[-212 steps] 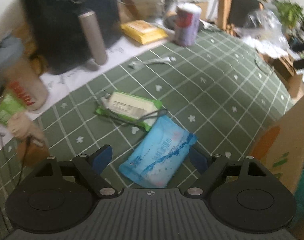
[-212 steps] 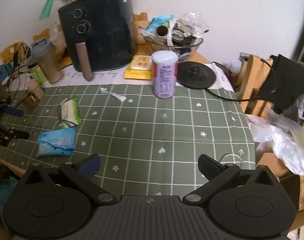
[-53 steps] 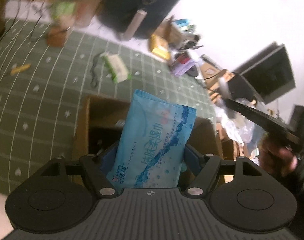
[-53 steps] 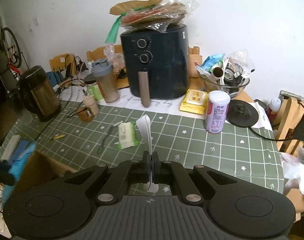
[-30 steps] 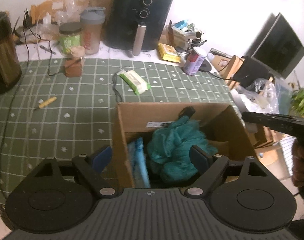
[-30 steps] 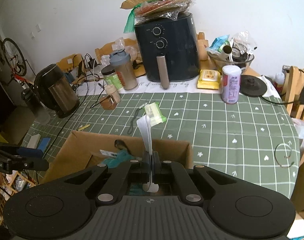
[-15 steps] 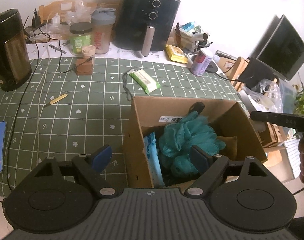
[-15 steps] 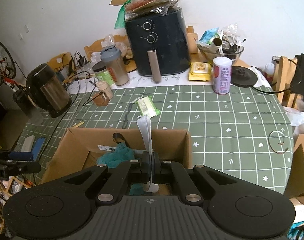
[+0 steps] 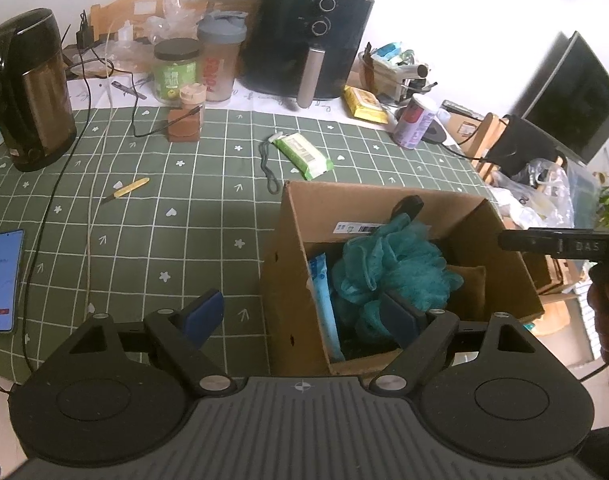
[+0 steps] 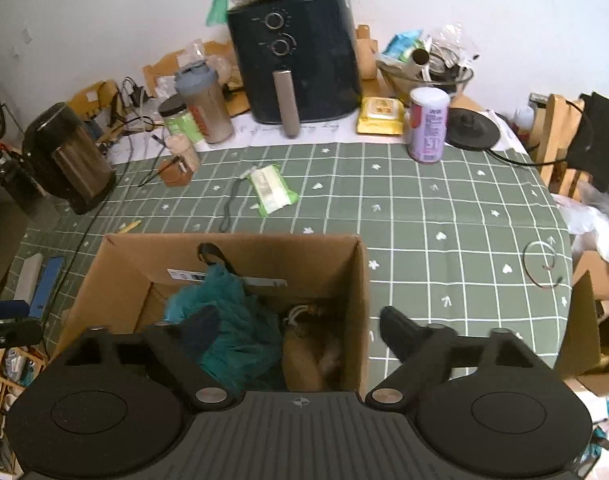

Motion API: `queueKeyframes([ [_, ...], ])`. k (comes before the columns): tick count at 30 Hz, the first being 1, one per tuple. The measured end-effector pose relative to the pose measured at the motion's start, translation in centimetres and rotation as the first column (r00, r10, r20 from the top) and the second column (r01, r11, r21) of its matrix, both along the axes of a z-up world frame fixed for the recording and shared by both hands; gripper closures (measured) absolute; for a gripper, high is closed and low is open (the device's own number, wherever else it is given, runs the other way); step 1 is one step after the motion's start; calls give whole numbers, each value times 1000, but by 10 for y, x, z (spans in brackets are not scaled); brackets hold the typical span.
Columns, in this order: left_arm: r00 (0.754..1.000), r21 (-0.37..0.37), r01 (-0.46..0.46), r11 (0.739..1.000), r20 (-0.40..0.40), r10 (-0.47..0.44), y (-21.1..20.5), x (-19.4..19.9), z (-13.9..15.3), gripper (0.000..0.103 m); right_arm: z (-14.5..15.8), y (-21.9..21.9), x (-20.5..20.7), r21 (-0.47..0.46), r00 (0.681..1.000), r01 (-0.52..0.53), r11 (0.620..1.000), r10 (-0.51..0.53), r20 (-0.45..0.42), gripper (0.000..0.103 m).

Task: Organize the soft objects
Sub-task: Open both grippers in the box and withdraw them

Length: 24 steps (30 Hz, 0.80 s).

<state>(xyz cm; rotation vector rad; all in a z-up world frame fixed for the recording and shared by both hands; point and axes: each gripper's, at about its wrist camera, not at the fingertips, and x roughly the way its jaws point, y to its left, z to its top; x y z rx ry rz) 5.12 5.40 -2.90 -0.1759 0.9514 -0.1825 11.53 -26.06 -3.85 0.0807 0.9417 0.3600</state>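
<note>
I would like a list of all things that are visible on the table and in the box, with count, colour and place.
cardboard box: 1, brown, open, near table edge
bath pouf: 1, teal, in box
wipes pack: 1, blue, upright in box, left of pouf
green wipes pack: 1, on cloth beyond box
air fryer: 1, black, back of table
kettle: 1, dark, left end
canister: 1, purple-white, right of fryer
yellow pack: 1, beside canister
phone: 1, lit, left edge
left gripper: fingers open, empty
right gripper: fingers opening, nothing between
</note>
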Motion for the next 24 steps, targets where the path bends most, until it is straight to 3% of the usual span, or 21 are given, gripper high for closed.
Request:
queueKeyframes([
  [7,1000,12,21,1000,4,-21,-7,2,1,17,-1,0,-2,-8,1000,-10,1000,10,11,0],
  [24,997,45,62,997,36,-63,-17,26,9,17,0,-14,-4,-21,999,5,1000,-4,54,0],
])
